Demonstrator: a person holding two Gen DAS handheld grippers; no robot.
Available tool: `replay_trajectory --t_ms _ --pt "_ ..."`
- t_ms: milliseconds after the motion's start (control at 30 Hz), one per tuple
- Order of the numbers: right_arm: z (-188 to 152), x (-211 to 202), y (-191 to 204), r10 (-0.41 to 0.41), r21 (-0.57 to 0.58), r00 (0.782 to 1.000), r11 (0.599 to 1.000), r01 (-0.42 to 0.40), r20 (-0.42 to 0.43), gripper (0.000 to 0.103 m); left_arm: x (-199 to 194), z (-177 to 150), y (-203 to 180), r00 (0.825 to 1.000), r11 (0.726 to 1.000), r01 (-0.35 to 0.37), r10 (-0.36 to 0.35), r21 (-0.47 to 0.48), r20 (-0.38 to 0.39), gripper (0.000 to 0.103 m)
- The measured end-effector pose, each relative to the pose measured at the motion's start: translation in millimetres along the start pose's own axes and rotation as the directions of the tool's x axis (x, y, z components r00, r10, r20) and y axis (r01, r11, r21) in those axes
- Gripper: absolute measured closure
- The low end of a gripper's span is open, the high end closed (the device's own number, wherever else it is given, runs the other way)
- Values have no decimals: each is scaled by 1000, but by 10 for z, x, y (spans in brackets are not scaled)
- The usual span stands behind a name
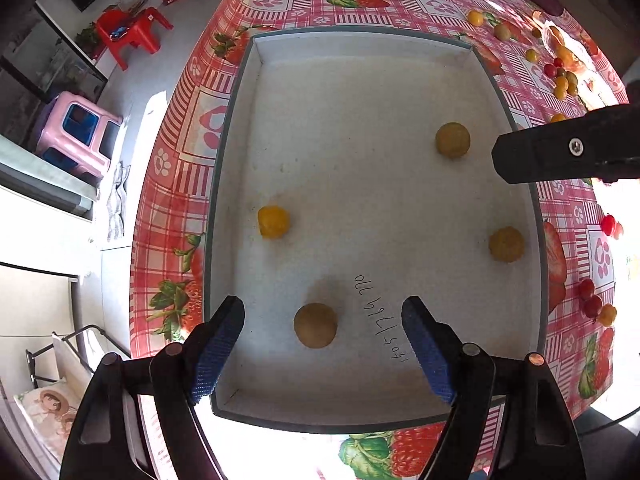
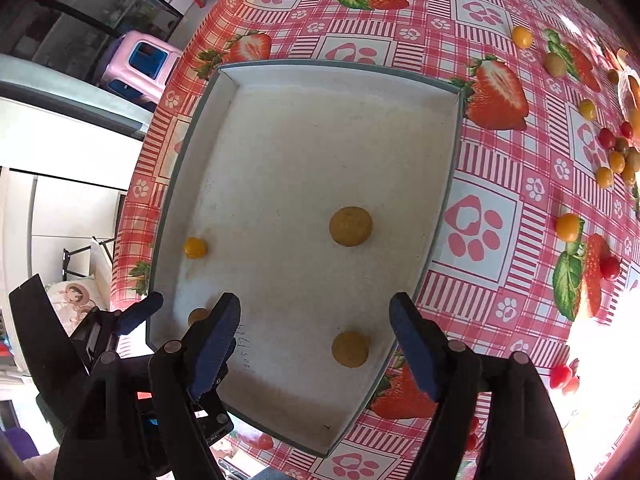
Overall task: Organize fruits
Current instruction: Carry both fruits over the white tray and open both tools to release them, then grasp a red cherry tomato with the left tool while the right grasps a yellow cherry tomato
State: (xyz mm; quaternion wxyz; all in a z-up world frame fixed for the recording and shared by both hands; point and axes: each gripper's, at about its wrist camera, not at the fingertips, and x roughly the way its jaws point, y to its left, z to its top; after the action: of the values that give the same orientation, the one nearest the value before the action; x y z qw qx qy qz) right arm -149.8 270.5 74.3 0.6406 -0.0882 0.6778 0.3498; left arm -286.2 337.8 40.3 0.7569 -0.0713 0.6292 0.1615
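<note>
A shallow white box (image 1: 360,92) with a grey rim sits on the strawberry tablecloth; it also shows in the right wrist view (image 2: 320,128). Inside lie several small round fruits: a bright yellow one (image 1: 273,222) (image 2: 195,247) and three dull brown-yellow ones (image 1: 315,325) (image 1: 453,140) (image 1: 506,244). My left gripper (image 1: 323,340) is open above the box's near end, with the nearest brown fruit between its fingers. My right gripper (image 2: 316,338) is open above the box, over a brown fruit (image 2: 350,349). Another brown fruit (image 2: 351,226) lies farther in.
Many loose small fruits, yellow, red and green, lie on the cloth right of the box (image 1: 560,76) (image 2: 616,156), with more red ones (image 1: 590,300) near the table's right edge. The table edge drops off on the left, with a pink stool (image 1: 78,136) and a red chair (image 1: 132,32) on the floor.
</note>
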Motion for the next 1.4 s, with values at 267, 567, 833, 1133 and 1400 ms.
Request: replay_trajectory --t_ms 267,567,833,1133,1400 --pt "-402 -399 -695 -77 102 996 992 72 47 23 -226 171 -393 997 991 39 -47 129 60 21" --pt "-1280 -460 -1492 -180 198 982 962 188 -58 23 -398 400 -1022 988 960 104 -129 260 80 21" --pt "-1700 -240 -1598 -170 195 977 962 193 -129 23 -287 388 -1459 987 930 149 -163 335 12 21" --pt "-1688 -70 -1522 -156 189 982 966 174 -110 39 -98 562 -1693 987 931 159 -154 328 -41 21" --pt "-1585 -16 -1368 -186 170 980 966 197 -77 47 -58 645 -1822 988 931 154 -147 331 -48 21"
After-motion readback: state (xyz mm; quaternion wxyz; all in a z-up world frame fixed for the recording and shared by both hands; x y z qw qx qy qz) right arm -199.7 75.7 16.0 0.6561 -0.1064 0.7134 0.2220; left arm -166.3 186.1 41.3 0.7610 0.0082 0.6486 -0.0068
